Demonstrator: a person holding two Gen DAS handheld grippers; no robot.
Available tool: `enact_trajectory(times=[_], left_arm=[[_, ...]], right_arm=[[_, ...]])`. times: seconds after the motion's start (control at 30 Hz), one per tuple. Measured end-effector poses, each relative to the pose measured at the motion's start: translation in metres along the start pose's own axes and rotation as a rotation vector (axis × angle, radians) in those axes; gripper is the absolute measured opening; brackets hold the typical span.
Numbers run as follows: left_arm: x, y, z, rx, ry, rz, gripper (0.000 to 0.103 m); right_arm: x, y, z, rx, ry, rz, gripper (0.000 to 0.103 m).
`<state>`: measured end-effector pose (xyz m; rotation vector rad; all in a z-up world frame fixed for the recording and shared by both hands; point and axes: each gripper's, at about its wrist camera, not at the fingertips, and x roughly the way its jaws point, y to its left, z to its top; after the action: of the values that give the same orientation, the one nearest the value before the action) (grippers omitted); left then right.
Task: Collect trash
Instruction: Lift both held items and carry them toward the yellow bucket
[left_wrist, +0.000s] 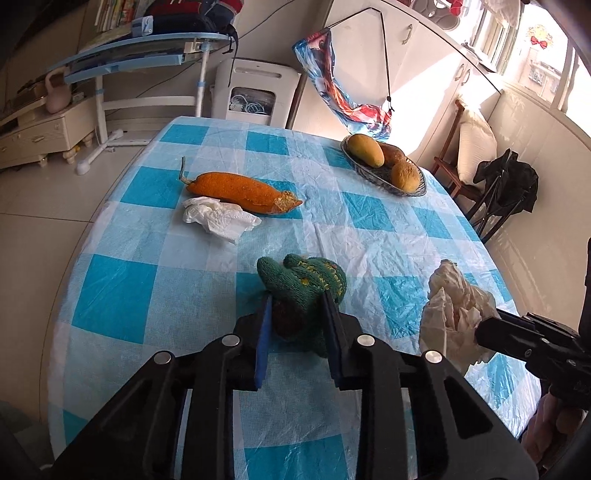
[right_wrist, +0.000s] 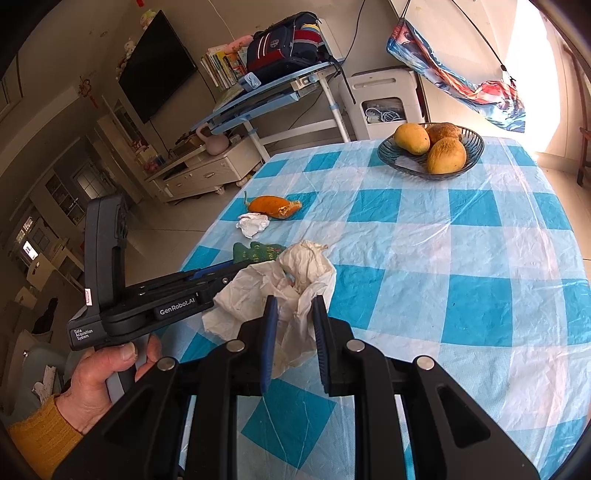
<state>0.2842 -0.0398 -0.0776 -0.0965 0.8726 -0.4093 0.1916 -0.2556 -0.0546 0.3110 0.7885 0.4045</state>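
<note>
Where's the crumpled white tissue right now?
In the left wrist view, the tissue lies on the checked tablecloth at the table's far left, touching the near side of the orange gourd, beyond the green knitted item.

**Trash on the checked tabletop**

A green knitted glove (left_wrist: 306, 291), yellow-patterned, lies crumpled on the blue-and-white cloth, its cuff end between blue pads. A cream plastic bag (right_wrist: 291, 291), wrinkled and bunched open, stands just right of it, its near edge pinched. Farther off, a crumpled white tissue (left_wrist: 218, 218) rests touching an orange gourd peel (left_wrist: 240, 192) with a curled stem, lying flat.
</note>
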Motion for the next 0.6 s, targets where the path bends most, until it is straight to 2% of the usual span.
enact_trajectory(times=[0.2, 0.6], left_arm=[[-0.033, 0.005, -0.008, -0.018, -0.052, 0.005, 0.020], [-0.115, -0.018, -0.064, 0.050, -0.117, 0.111, 0.020]], right_arm=[[-0.017, 0.004, -0.013, 0.020, -0.027, 0.005, 0.020], [-0.071, 0.027, -0.059, 0.003, -0.091, 0.009, 0.020]])
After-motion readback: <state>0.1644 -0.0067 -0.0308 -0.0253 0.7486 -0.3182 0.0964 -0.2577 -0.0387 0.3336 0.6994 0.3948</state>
